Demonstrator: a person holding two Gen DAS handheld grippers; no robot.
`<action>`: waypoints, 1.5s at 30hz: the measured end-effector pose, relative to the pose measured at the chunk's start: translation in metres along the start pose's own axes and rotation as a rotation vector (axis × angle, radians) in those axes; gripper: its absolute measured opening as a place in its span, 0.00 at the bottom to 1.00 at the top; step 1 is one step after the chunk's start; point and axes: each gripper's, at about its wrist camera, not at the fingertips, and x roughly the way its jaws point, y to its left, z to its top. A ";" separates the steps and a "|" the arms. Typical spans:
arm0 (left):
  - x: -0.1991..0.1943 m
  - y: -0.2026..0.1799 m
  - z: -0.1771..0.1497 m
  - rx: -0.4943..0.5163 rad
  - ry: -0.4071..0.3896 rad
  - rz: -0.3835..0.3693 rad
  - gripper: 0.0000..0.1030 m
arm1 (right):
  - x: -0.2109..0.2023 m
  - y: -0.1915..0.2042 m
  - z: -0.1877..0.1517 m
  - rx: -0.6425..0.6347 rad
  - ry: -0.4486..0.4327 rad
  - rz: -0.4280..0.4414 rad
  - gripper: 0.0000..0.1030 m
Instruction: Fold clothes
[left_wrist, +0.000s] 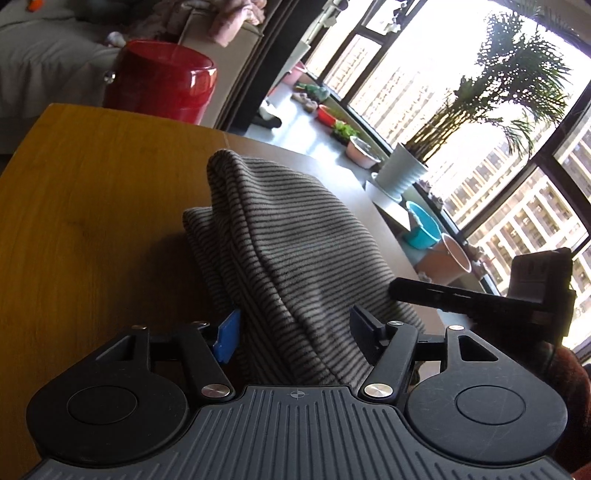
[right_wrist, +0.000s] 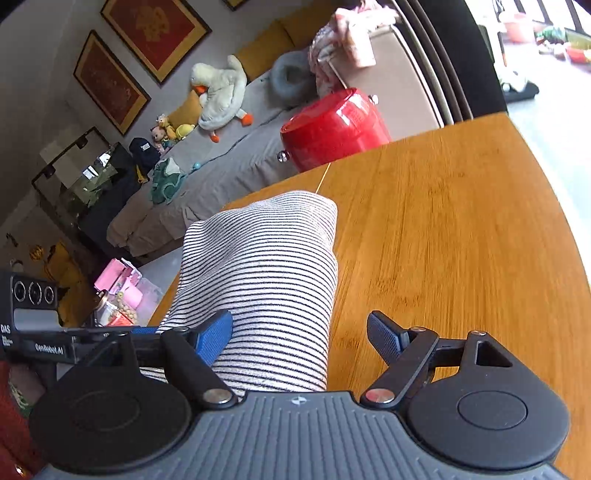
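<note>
A folded grey-and-black striped garment (left_wrist: 280, 258) lies on the wooden table (left_wrist: 92, 221). My left gripper (left_wrist: 295, 330) stands open over its near end, with the cloth running between the two fingers. In the right wrist view the same garment (right_wrist: 266, 266) looks white with dark stripes and sits near the table's (right_wrist: 461, 221) left edge. My right gripper (right_wrist: 299, 338) is open. Its left blue pad (right_wrist: 214, 339) lies over the cloth and its right pad (right_wrist: 384, 338) hangs over bare wood, apart from the cloth. The other gripper's body (right_wrist: 33, 332) shows at the left.
A red round container (right_wrist: 332, 129) stands on the floor beyond the table's far edge. Behind it is a grey sofa (right_wrist: 221, 162) with plush toys. Potted plants (left_wrist: 402, 171) and bowls line the window beside the table. Pink boxes (right_wrist: 122, 291) sit on the floor.
</note>
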 end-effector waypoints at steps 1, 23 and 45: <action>0.005 -0.001 -0.001 0.000 0.016 0.009 0.68 | 0.003 -0.005 0.001 0.023 0.011 0.024 0.80; -0.015 0.087 0.019 -0.134 -0.126 0.130 0.65 | 0.149 0.060 0.053 -0.115 0.046 0.092 0.64; -0.057 0.080 0.076 -0.035 -0.331 0.141 0.59 | 0.170 0.099 0.066 -0.384 0.000 -0.074 0.71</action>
